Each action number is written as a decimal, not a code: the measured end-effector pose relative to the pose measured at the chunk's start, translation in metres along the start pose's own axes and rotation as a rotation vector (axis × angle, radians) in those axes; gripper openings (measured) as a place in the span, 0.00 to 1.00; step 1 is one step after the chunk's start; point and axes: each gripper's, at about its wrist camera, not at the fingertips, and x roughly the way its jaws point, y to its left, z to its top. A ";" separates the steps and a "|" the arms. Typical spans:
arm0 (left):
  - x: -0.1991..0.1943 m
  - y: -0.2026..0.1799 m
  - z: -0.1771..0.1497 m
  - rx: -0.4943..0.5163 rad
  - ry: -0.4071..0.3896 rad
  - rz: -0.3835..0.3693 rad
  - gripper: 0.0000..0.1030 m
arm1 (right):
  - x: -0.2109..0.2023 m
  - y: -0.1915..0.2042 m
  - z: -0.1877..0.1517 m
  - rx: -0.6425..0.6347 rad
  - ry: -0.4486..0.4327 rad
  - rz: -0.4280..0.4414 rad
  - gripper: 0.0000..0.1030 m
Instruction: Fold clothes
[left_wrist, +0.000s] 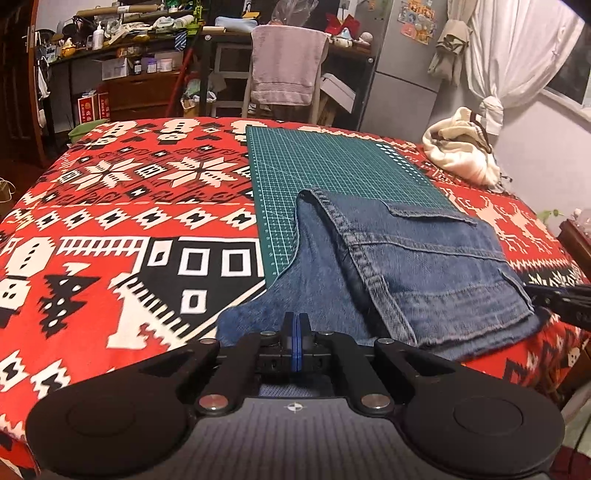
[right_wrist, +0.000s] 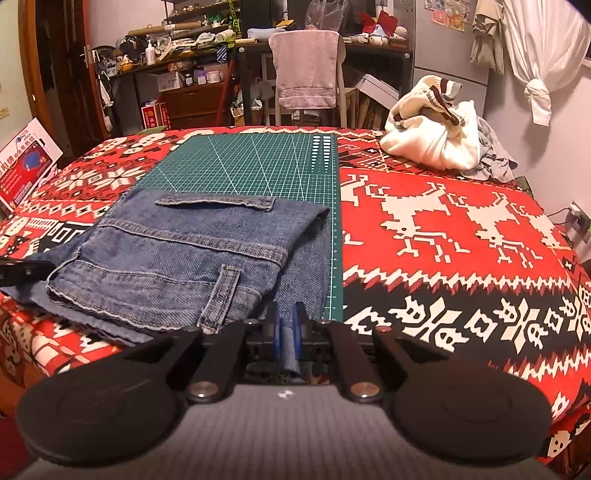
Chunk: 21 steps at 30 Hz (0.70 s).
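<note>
The left gripper (left_wrist: 295, 325) sits lowest in its view with blue pads pressed together at the near edge of the folded blue jeans (left_wrist: 406, 266), no cloth visibly between them, while the right gripper (right_wrist: 286, 325) is clamped on a strip of denim at the jeans' (right_wrist: 177, 258) near hem. The jeans lie partly on a green cutting mat (right_wrist: 251, 162) over a red patterned blanket (right_wrist: 443, 221), well apart from a cream sweater (right_wrist: 432, 125) bundled at the far right corner
</note>
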 end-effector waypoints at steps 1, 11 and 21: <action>-0.002 0.001 -0.001 0.001 0.001 -0.003 0.03 | 0.001 0.000 0.000 -0.003 -0.001 -0.001 0.07; -0.042 0.032 -0.002 -0.114 -0.038 0.001 0.04 | 0.002 -0.002 -0.001 0.011 -0.005 0.007 0.07; -0.037 0.057 -0.014 -0.131 0.035 -0.034 0.05 | 0.003 -0.001 0.000 0.017 -0.001 0.004 0.08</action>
